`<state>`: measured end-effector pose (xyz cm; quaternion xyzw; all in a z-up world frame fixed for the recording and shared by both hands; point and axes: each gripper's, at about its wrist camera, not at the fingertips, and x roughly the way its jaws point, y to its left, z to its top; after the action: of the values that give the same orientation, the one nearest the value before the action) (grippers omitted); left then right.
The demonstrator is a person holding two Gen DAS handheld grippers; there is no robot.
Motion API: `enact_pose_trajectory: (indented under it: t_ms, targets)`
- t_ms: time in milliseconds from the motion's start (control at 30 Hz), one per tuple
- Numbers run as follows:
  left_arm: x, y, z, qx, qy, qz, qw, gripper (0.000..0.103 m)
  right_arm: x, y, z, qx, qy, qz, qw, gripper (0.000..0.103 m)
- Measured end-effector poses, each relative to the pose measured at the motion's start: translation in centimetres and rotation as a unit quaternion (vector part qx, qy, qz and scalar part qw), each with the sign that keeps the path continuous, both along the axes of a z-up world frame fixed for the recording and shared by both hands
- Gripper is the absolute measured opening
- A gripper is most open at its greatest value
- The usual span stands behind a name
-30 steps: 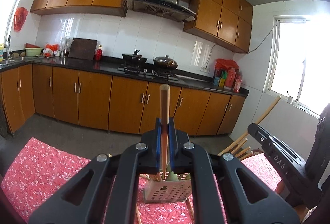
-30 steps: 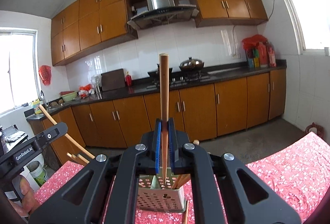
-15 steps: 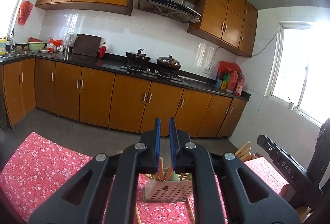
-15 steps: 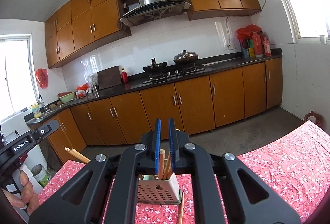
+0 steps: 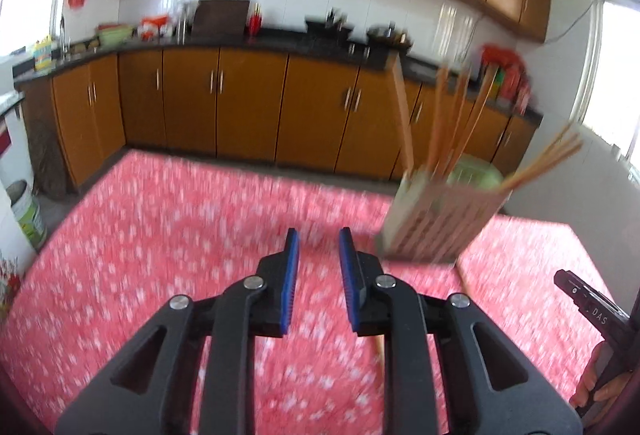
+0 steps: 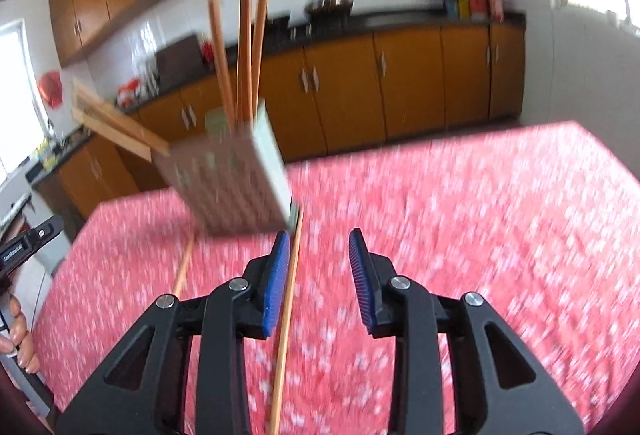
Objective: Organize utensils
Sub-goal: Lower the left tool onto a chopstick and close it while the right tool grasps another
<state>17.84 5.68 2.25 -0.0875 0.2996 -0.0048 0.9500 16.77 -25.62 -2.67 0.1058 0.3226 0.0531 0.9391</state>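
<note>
Hovering low over the red floral cloth [image 5: 160, 235], the left tongs [image 5: 319, 275] stand with blue pads [image 5: 290, 275] parted and nothing between them. Ahead and to their right sits the perforated holder [image 5: 436, 223], blurred, chopsticks [image 5: 452, 123] bristling from its top and a second bunch angling off to the right. One loose chopstick [image 5: 380, 343] lies on the cloth just right of the left tongs.

Over to the right tongs [image 6: 320, 275]: wide apart too, gripping nothing. A long chopstick [image 6: 286, 315] lies on the cloth beside the inner face of their left pad; touching or not, I cannot tell. Another stick [image 6: 184, 267] lies further left. The holder [image 6: 236, 179] is just ahead and left of these tongs.

Writing: the far gripper at the right edge of the left view shows "DAS" [image 5: 600, 319]; the small white label at the left edge of the right view is too blurred to read.
</note>
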Motion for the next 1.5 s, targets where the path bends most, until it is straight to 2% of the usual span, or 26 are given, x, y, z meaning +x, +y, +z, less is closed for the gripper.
enact_pose_trajectory:
  t_ms: [133, 267, 400, 467, 533, 700, 833, 967, 1000, 1067, 1100, 1200, 1400, 1500]
  targets:
    - [-0.4, 0.3, -4.4, -0.009, 0.061, -0.005, 0.9981, 0.022, -0.2, 2.1, -4.1, 0.001, 0.062, 0.035, 0.997, 0.032]
    - [-1.6, -0.1, -6.4, -0.015, 0.077, -0.021, 0.9967, 0.028, -0.2, 3.9, -6.0, -0.016, 0.089, 0.053, 0.994, 0.032]
    - [-1.9, -1.1, -6.8, -0.024, 0.08, -0.037, 0.9958, 0.03, 0.3, 4.5, -6.8, -0.028, 0.101, 0.056, 0.993, 0.029]
    - [-1.7, -2.1, -7.0, -0.025, 0.084, -0.046, 0.9951, 0.032, 0.4, 4.8, -6.9, -0.035, 0.098, 0.053, 0.993, 0.023]
    - [-1.5, -3.0, -7.4, -0.023, 0.091, -0.054, 0.9941, 0.033, 0.4, 4.4, -6.9, -0.04, 0.098, 0.048, 0.993, 0.008]
    - [-1.2, -5.0, -8.6, -0.022, 0.109, -0.075, 0.9909, 0.033, 0.3, 2.9, -6.8, -0.04, 0.1, 0.017, 0.994, 0.008]
    - [-1.3, -6.7, -9.4, -0.012, 0.119, -0.092, 0.9885, 0.033, 0.4, 0.2, -6.8, -0.027, 0.105, -0.033, 0.994, 0.008]
    - [-1.0, -8.1, -10.2, 0.008, 0.13, -0.101, 0.9863, 0.031, 0.3, -0.9, -6.8, -0.021, 0.106, -0.041, 0.993, 0.008]
    - [-1.0, -8.3, -10.4, 0.012, 0.133, -0.101, 0.9859, 0.029, 0.2, -1.0, -6.8, -0.021, 0.106, -0.041, 0.993, 0.008]
    - [-0.9, -8.8, -10.9, 0.027, 0.138, -0.097, 0.9853, 0.013, 0.1, -0.9, -6.9, -0.021, 0.105, -0.038, 0.994, 0.008]
    - [-0.9, -8.9, -11.0, 0.04, 0.133, -0.09, 0.9862, 0.01, 0.1, -0.8, -6.9, -0.021, 0.104, -0.036, 0.994, 0.008]
    - [-0.6, -8.3, -10.9, 0.052, 0.133, -0.078, 0.9867, 0.008, 0.1, 0.0, -6.7, -0.025, 0.101, -0.027, 0.994, 0.008]
    - [1.1, -3.0, -10.6, 0.047, 0.137, -0.019, 0.9892, 0.008, 0.5, 1.1, -6.4, -0.041, 0.09, -0.01, 0.995, 0.008]
    - [1.7, -1.2, -10.7, 0.043, 0.138, -0.008, 0.9894, 0.008, 1.0, 1.3, -6.3, -0.05, 0.089, -0.008, 0.995, 0.008]
